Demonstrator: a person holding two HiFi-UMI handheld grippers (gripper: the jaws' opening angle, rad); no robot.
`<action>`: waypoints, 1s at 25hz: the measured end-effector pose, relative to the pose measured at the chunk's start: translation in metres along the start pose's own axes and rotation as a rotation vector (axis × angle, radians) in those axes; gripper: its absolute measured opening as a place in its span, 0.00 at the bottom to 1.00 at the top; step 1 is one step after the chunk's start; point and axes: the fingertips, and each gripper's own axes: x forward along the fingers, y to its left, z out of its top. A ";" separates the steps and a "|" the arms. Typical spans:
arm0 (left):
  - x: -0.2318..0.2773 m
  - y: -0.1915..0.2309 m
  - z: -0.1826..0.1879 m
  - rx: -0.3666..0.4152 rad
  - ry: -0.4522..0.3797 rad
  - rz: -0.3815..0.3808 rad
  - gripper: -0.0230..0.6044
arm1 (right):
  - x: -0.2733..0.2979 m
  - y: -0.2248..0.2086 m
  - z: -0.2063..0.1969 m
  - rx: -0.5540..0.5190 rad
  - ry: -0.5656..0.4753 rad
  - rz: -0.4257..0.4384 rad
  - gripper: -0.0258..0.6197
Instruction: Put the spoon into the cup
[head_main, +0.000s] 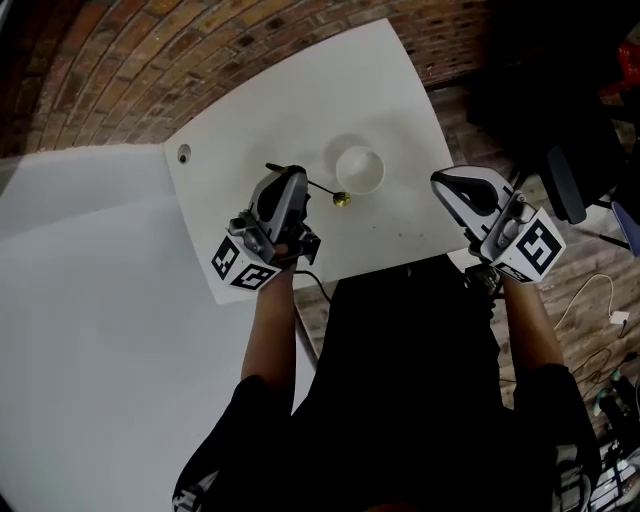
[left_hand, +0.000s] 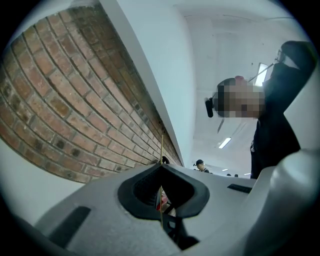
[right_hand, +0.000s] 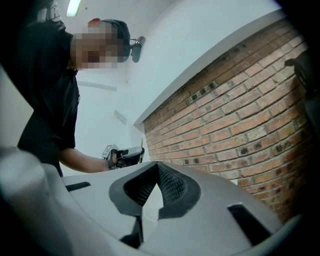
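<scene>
Spoon (head_main: 338, 198) handle is being pinched in the left tongs (head_main: 292, 176), whose jaws are pressing together on it over the middle of the white surface (head_main: 260, 110). The head view is showing the spoon's gold bowl pointing toward the right edge and ending just beside the white cup (head_main: 358, 168), on the cup's near-left side and outside its rim. Whether the bowl is touching the surface cannot be told. The left gripper view is showing no cup and no bowl. It is giving only the thin gold handle (left_hand: 161, 145) rising between the closed jaws, with a brick wall (left_hand: 65, 110) behind.

The right tongs (head_main: 440, 180) are hovering over the right edge, close to the near right corner, with their body hanging out beyond the surface. The right gripper view is showing their tips meeting with nothing between them, and the left tongs well apart beyond them.

The cup is standing well in from the far and right edges, with broad white surface lying around it. A small round hole (head_main: 183, 153) is sitting near the left corner, well apart from the cup.
</scene>
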 end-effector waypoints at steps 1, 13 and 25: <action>0.002 0.005 -0.003 -0.005 0.001 0.003 0.06 | 0.001 -0.001 -0.001 0.004 0.001 -0.005 0.05; 0.012 0.064 -0.052 -0.034 0.042 0.056 0.06 | 0.002 -0.010 -0.020 0.053 0.022 -0.047 0.05; 0.018 0.091 -0.109 -0.015 0.115 0.058 0.06 | 0.005 -0.016 -0.028 0.065 0.035 -0.071 0.05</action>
